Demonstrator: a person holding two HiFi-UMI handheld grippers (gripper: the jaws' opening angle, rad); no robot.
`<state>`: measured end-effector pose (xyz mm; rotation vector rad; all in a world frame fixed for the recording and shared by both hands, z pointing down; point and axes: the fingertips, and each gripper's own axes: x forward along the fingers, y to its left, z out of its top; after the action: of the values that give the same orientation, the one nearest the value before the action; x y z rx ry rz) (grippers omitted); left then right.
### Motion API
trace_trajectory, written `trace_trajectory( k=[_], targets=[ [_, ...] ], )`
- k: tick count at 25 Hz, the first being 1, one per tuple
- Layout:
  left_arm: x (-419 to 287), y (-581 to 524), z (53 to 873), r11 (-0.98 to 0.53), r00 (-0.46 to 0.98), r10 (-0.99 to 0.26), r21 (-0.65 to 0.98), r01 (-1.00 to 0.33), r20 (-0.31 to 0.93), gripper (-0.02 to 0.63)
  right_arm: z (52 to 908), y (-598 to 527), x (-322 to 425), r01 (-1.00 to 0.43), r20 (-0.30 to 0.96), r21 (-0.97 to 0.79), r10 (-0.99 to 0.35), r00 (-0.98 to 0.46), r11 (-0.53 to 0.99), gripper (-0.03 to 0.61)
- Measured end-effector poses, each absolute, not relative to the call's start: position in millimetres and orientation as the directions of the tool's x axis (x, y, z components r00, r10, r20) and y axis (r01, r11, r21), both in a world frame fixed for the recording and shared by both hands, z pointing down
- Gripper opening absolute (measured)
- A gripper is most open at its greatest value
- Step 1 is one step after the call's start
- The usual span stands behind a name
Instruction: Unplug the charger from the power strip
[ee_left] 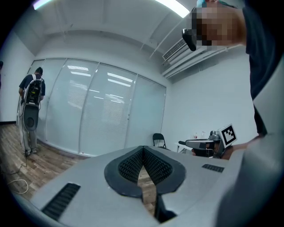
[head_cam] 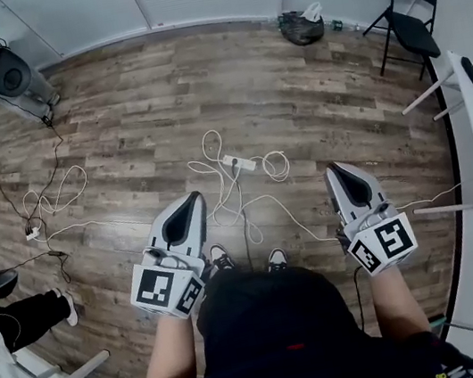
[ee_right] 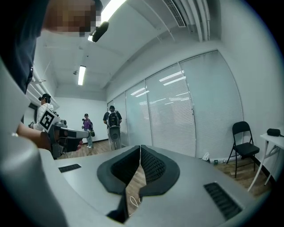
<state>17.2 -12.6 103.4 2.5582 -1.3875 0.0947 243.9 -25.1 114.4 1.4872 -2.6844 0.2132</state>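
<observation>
Unplugging not yet begun.
Head view: the power strip (head_cam: 239, 163) lies on the floor (head_cam: 115, 114) ahead, well apart from both hands; the charger is too small to pick out. Left gripper view: the left gripper (ee_left: 143, 148) is closed and empty. Right gripper view: the right gripper (ee_right: 140, 148) is closed and empty.

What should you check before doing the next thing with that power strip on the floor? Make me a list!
1. Power strip in sight on the floor: ok.
2. Found the charger on it: cannot tell, too small to see.
3. Left gripper empty: ok, jaws together on nothing.
4. Right gripper empty: ok, same.
5. Jaws open, ready to grab: not ok, both shut.
6. Grippers at the strip: not ok, both well apart from it.
</observation>
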Motion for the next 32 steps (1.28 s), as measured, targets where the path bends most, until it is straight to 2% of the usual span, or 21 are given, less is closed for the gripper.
trace_trajectory(
  k=[6, 15, 20, 26, 32],
  targets=[
    [0, -61, 111, -0.566, 0.590, -0.787, 0.168, -0.807, 0.181, 0.020, 124, -60, 222, -0.863, 0.158, -0.096, -0.848, -0.506, 0.497, 0.024],
    [-79, -144, 131, -0.652, 0.670, -0.710, 0.157, -0.741, 0.215, 0.020, 129, -131, 139, -0.905, 0.193, -0.084, -0.884, -0.425, 0.417, 0.025],
    [-94, -170, 158, -0.673, 0.693, -0.679, 0.174, -0.719, 0.243, 0.020, 149, -159, 122, -0.914, 0.213, -0.072, -0.889, -0.405, 0.400, 0.025],
    [-76, -191, 208, -0.664, 0.692, -0.674, 0.198, -0.721, 0.257, 0.020, 207, -188, 132, -0.898, 0.274, -0.075, -0.857, -0.436, 0.433, 0.025],
    [-58, -219, 288, -0.615, 0.653, -0.694, 0.222, -0.757, 0.303, 0.020, 302, -221, 142, -0.869, 0.350, -0.095, -0.801, -0.485, 0.485, 0.025]
  ],
)
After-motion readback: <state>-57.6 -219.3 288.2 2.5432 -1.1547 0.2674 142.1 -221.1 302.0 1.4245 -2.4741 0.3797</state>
